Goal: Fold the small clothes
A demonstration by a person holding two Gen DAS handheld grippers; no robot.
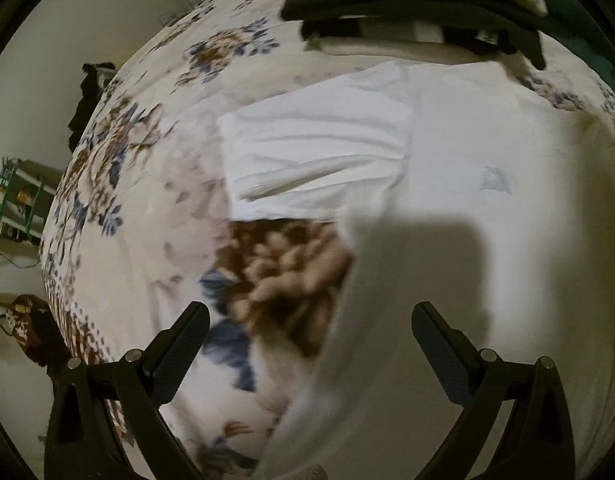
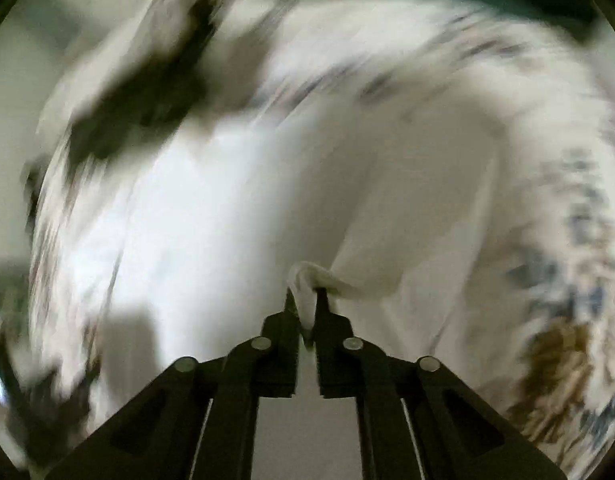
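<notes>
A white T-shirt (image 1: 447,152) lies spread on a floral bedspread (image 1: 155,168), one sleeve (image 1: 307,148) pointing left. My left gripper (image 1: 309,316) is open and empty, hovering above the shirt's lower left edge, holding nothing. In the right wrist view, which is heavily motion-blurred, my right gripper (image 2: 306,294) is shut on a bunched fold of the white T-shirt (image 2: 307,280), and the cloth stretches away from the jaws.
Dark folded clothes (image 1: 407,4) lie at the far end of the bed; they show as a dark smear in the right wrist view (image 2: 139,96). The bed's left edge drops to a floor with a green rack (image 1: 15,196) and a patterned bag (image 1: 23,324).
</notes>
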